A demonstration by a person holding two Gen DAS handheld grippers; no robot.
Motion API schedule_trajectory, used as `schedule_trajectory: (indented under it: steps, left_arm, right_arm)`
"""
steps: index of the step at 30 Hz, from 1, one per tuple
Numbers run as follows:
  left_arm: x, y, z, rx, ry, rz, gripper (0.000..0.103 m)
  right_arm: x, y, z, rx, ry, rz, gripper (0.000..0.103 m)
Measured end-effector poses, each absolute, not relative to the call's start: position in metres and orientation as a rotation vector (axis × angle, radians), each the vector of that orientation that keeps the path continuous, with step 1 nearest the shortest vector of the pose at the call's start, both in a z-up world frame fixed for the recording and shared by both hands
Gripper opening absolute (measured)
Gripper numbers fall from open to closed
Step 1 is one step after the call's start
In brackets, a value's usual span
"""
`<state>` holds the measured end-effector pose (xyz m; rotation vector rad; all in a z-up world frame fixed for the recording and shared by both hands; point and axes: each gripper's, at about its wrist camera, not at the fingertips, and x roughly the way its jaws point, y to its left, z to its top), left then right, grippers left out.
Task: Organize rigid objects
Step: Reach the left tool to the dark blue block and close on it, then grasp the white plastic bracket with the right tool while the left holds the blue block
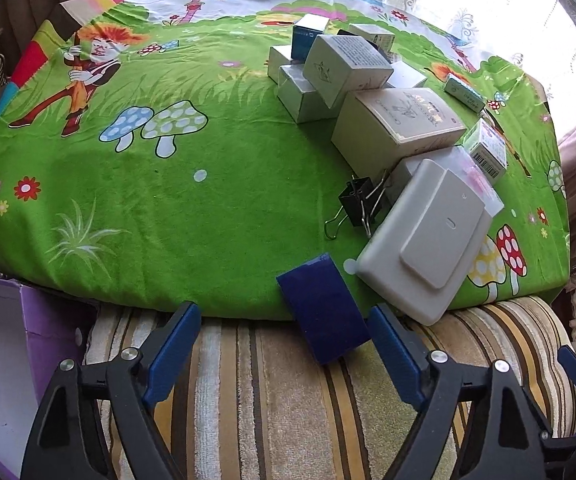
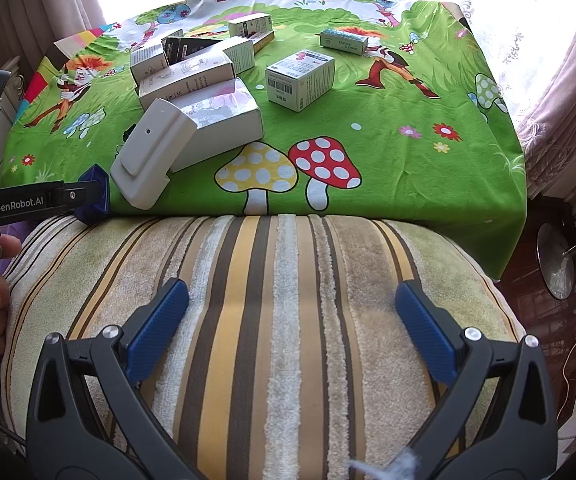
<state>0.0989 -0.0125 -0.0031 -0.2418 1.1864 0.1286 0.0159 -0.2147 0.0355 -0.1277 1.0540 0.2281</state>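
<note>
Between open left tongs (image 1: 283,344), glossy blue box (image 1: 324,308).

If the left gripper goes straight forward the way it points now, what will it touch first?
Most likely the dark blue box. It lies at the cloth's near edge, just ahead of the open left gripper and toward its right finger. The grey case sits behind it to the right. Depth is hard to judge.

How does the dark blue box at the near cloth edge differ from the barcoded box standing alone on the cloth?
The dark blue box is plain and unprinted; the barcoded box is white with text and a barcode. The dark blue box overhangs the green cloth's near edge, between the open left hand-held gripper's fingers; the barcoded box sits wholly on the cloth, apart from the pile. Both are small rectangular boxes.
</note>
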Motion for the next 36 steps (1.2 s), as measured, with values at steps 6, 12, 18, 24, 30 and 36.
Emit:
schedule_trajectory:
  steps: [6, 12, 18, 24, 30, 36]
  left_arm:
    - [0.100, -0.020, -0.004, -0.178, 1.169, 0.139, 0.048]
    - [0.091, -0.013, -0.003, -0.226, 1.149, 0.121, 0.029]
    - [0.070, -0.005, -0.003, -0.289, 1.128, 0.082, 0.029]
    - [0.049, 0.003, 0.005, -0.325, 1.092, 0.053, 0.029]
    - [0.020, 0.023, 0.009, -0.391, 1.067, 0.045, 0.029]
    - [-0.008, 0.039, 0.016, -0.429, 1.023, 0.046, 0.029]
  right_arm:
    - [0.016, -0.213, 0.036, -0.126, 1.051, 0.228, 0.103]
    - [0.016, -0.210, 0.035, -0.161, 1.046, 0.215, 0.103]
    - [0.016, -0.209, 0.032, -0.162, 1.033, 0.216, 0.103]
    - [0.028, -0.214, 0.035, -0.133, 1.117, 0.271, 0.103]
    - [0.034, -0.203, 0.038, -0.161, 1.135, 0.300, 0.103]
    - [0.045, -0.173, 0.053, -0.120, 1.117, 0.310, 0.103]
